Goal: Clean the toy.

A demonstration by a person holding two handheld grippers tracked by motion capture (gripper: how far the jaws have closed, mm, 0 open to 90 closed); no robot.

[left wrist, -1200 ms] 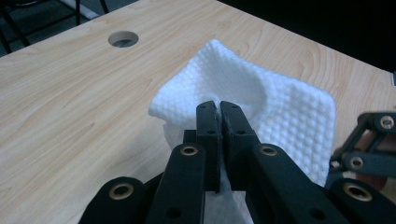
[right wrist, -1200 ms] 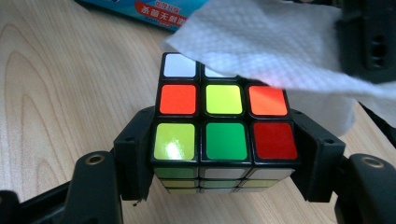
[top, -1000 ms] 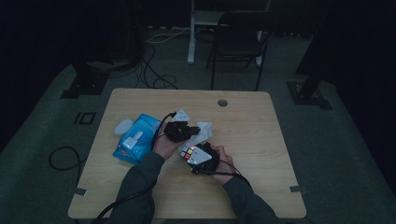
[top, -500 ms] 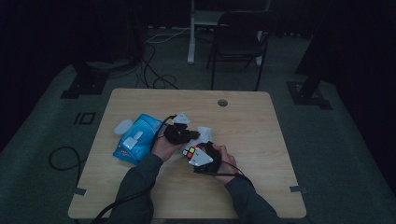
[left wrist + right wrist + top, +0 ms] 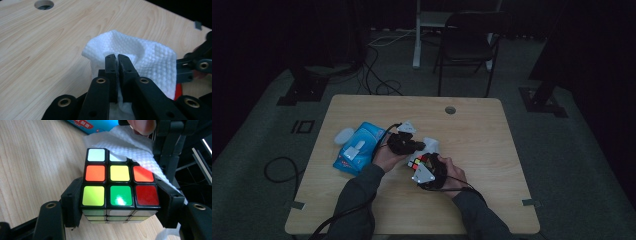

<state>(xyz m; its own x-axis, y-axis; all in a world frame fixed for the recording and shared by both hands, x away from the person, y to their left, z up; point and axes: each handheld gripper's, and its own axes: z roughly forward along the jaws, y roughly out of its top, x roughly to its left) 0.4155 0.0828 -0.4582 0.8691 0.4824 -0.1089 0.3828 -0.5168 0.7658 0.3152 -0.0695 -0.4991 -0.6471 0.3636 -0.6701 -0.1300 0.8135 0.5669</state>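
Rubik's cube [image 5: 119,185] clamped between my right gripper [image 5: 120,202] jaws, just above the table [image 5: 492,140] mid-front. White paper towel [image 5: 140,57] draped over the cube's far edge, pinched tight in my left gripper [image 5: 117,62]. Blue tissue pack [image 5: 359,148] left of both.

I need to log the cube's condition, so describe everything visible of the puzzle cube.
The puzzle cube is a black-framed three-by-three with glossy coloured stickers; the face towards the right gripper view shows white, orange, yellow, red, lime and green squares. It looks like hard plastic. The right tool is shut on its two opposite sides, holding it level just above the wooden table. A white embossed wipe, pinched by the left tool, lies over the cube's far upper corner.
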